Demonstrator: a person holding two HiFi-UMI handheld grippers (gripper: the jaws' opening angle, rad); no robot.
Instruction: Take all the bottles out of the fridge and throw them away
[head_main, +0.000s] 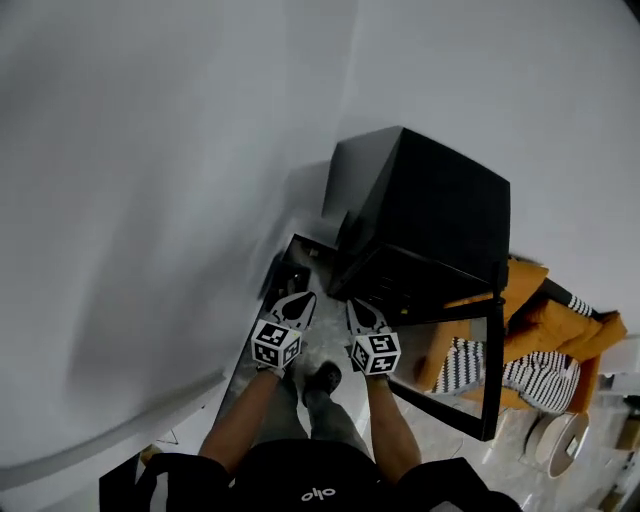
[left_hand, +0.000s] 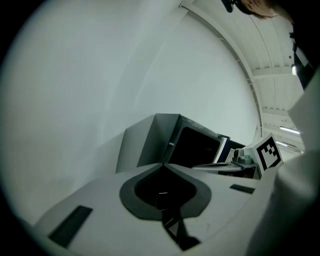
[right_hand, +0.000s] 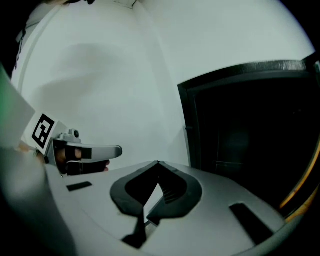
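A black fridge (head_main: 430, 205) stands on the floor against a white wall, its glass door (head_main: 490, 360) swung open towards me. I see no bottle in any view; the fridge's inside (right_hand: 250, 130) is dark. My left gripper (head_main: 296, 303) and right gripper (head_main: 360, 306) hang side by side in front of the fridge, a little short of it. Both are shut with nothing between the jaws. The left gripper view shows the shut left gripper (left_hand: 162, 165) pointing at the fridge (left_hand: 192, 145). The right gripper view shows my right gripper (right_hand: 158, 163), its tips together, before the fridge's open front.
White walls (head_main: 150, 200) close in on the left and behind the fridge. An orange and striped cloth (head_main: 545, 335) lies to the right behind the door. A round pale object (head_main: 562, 440) sits at the lower right. My feet (head_main: 322, 378) stand just below the grippers.
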